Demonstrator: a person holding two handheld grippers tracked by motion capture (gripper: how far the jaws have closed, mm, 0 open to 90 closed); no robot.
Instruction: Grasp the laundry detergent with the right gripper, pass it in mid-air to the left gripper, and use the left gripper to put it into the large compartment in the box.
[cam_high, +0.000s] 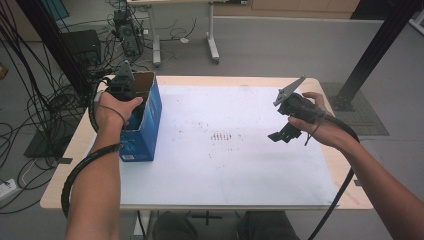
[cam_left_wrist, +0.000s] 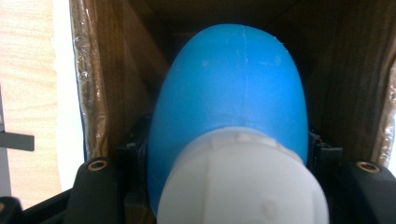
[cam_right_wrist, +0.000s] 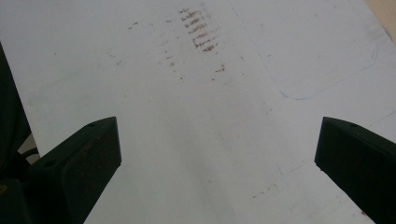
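The table (cam_high: 200, 192) carried a big white sheet (cam_high: 240, 150), smudged brown near its middle. At the sheet's far left corner stood an open blue carton (cam_high: 145, 131), brown cardboard inside. The left gripper (cam_high: 131, 102) reached down into the carton's mouth, its jaws clamped on either side of a blue bottle (cam_left_wrist: 233, 88) with a white cap (cam_left_wrist: 243, 179), the bottle inside the box. Over the right side, the right gripper (cam_high: 281, 134) hung above the sheet, jaws spread wide with nothing between them.

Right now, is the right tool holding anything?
No, the right tool has its jaws wide apart over the bare white mat.
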